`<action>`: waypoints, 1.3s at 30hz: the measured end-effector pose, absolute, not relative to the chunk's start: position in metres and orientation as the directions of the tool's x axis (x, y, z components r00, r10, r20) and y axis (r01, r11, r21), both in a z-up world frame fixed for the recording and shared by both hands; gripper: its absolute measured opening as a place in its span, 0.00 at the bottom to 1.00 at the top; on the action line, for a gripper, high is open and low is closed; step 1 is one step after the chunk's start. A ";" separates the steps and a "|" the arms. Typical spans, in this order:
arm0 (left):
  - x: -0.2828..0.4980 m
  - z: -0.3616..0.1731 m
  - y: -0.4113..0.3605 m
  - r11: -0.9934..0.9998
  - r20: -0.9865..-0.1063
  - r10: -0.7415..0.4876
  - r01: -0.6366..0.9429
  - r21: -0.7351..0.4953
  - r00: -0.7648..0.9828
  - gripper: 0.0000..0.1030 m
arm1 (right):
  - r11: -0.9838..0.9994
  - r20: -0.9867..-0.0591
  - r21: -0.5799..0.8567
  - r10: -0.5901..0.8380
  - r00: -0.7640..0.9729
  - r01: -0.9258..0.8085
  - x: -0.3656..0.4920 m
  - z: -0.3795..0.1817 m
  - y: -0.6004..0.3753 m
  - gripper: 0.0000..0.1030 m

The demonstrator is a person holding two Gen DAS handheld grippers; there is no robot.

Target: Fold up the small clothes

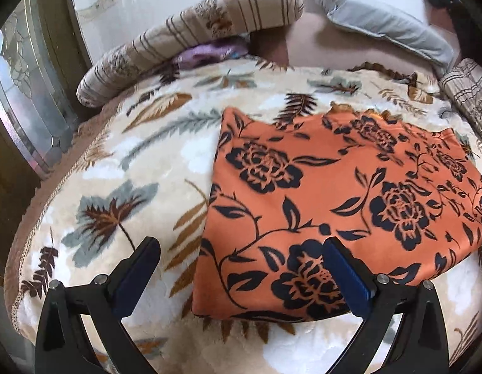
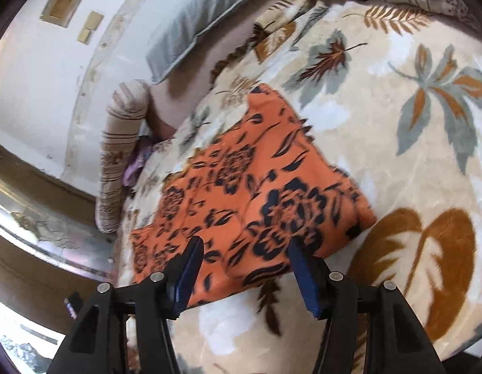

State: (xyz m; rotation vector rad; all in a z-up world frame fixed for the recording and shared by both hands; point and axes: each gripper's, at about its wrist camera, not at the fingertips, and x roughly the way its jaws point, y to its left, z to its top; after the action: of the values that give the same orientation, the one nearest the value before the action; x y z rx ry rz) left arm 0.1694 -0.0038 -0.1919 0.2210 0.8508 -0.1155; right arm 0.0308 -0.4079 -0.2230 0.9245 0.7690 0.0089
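An orange garment with a black flower print lies folded flat on a cream blanket with leaf patterns. My left gripper is open and empty, hovering over the garment's near left corner, its right finger above the cloth. In the right wrist view the same garment lies ahead. My right gripper is open and empty, just above the garment's near edge. The blanket spreads to the right.
A striped floral bolster and a grey pillow lie at the far side by the white wall. A purple cloth peeks from under the bolster. A glass door stands left of the bed.
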 end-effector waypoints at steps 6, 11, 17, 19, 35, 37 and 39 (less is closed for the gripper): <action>0.168 -0.192 -0.007 0.970 -0.758 -0.020 0.196 0.143 0.652 1.00 | 0.621 -0.554 0.741 0.352 0.754 0.255 0.035 -0.220 -0.395 0.59; 0.168 -0.202 -0.017 0.961 -0.768 -0.009 0.217 0.170 0.640 1.00 | 0.629 -0.621 0.697 0.290 0.728 0.345 0.049 -0.235 -0.403 0.59; 0.174 -0.219 -0.025 0.955 -0.797 0.016 0.227 0.192 0.604 1.00 | 0.609 -0.657 0.687 0.286 0.698 0.396 0.052 -0.247 -0.412 0.59; 0.175 -0.219 -0.023 0.958 -0.798 0.010 0.224 0.181 0.602 1.00 | 0.616 -0.644 0.692 0.291 0.707 0.377 0.047 -0.243 -0.410 0.59; 0.170 -0.206 -0.010 0.971 -0.779 -0.020 0.198 0.135 0.627 1.00 | 0.606 -0.591 0.746 0.412 0.694 0.275 0.031 -0.239 -0.373 0.59; 0.169 -0.204 -0.009 0.972 -0.777 -0.025 0.198 0.128 0.629 1.00 | 0.603 -0.597 0.744 0.408 0.691 0.287 0.032 -0.242 -0.374 0.59; 0.170 -0.203 -0.009 0.972 -0.774 -0.028 0.197 0.126 0.633 1.00 | 0.596 -0.603 0.745 0.409 0.685 0.300 0.032 -0.246 -0.376 0.59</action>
State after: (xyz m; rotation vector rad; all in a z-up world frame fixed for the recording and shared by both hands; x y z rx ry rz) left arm 0.1695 -0.0088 -0.2030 0.2067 0.8779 -0.1300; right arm 0.0318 -0.3755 -0.2459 0.9606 0.8477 0.0728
